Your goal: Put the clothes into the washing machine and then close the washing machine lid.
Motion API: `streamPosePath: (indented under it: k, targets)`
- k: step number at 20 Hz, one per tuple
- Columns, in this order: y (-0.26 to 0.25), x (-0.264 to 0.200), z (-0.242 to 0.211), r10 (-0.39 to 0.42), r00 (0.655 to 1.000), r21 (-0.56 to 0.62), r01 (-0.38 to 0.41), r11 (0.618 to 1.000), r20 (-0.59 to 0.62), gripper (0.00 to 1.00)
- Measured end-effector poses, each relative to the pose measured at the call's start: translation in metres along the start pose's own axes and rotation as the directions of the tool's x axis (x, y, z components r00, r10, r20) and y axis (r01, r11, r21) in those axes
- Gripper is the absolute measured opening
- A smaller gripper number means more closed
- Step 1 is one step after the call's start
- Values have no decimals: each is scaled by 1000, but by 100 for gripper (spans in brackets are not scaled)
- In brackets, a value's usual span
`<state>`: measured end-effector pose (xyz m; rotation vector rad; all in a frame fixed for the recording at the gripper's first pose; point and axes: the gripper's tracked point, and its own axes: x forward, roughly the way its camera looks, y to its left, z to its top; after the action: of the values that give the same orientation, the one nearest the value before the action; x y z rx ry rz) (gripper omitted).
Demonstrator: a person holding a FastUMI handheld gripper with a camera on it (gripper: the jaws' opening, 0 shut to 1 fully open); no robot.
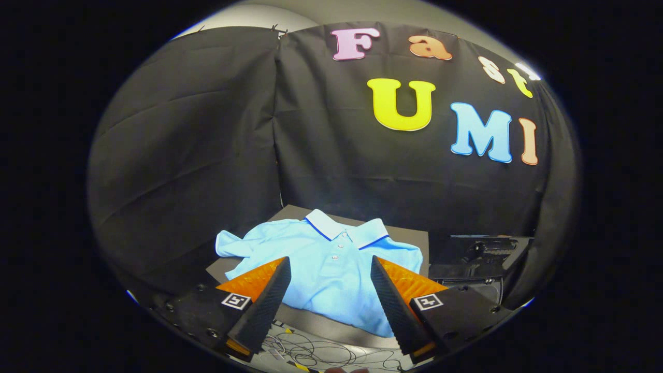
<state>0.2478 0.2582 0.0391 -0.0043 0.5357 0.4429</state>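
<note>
Light-blue polo shirt (331, 264) is laid flat on a dark worktop (409, 235), hem draped over the near edge. Gripper (330, 269) is held wide open w/ nothing held, shirt seen between fingers. Judged soft, light, floppy; best pinched at a bunched fold nr chest.

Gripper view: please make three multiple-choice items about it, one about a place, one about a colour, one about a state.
1. Where does the polo shirt lie?
A. on the dark board, ahead of the fingers
B. clamped between the fingers
C. hung on the wall

2. What colour is the shirt?
A. red
B. light blue with a white collar
C. green

3. How is the gripper?
A. shut on the shirt
B. open, holding nothing
C. shut on a cable

Answers: 1 A, it is spread flat on the board; 2 B, the fabric shows it; 3 B, the fingers stand wide apart.
</note>
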Motion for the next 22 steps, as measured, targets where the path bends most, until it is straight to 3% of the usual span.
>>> streamPosePath:
  k: [4,11,13,19,20,22]
  targets:
    - [4,38,-8,-35,998,6,35,999,-60,98]
    - [-9,70,-53,-127,984,-87,117,989,-125,98]
    - [-10,73,-66,-122,982,-121,105,987,-144,99]
    - [-7,75,-71,-101,986,-51,95,994,-132,96]
    - [-4,75,-70,-80,988,-53,74,996,-129,94]
    - [3,77,-68,-51,990,-100,38,994,-131,79]
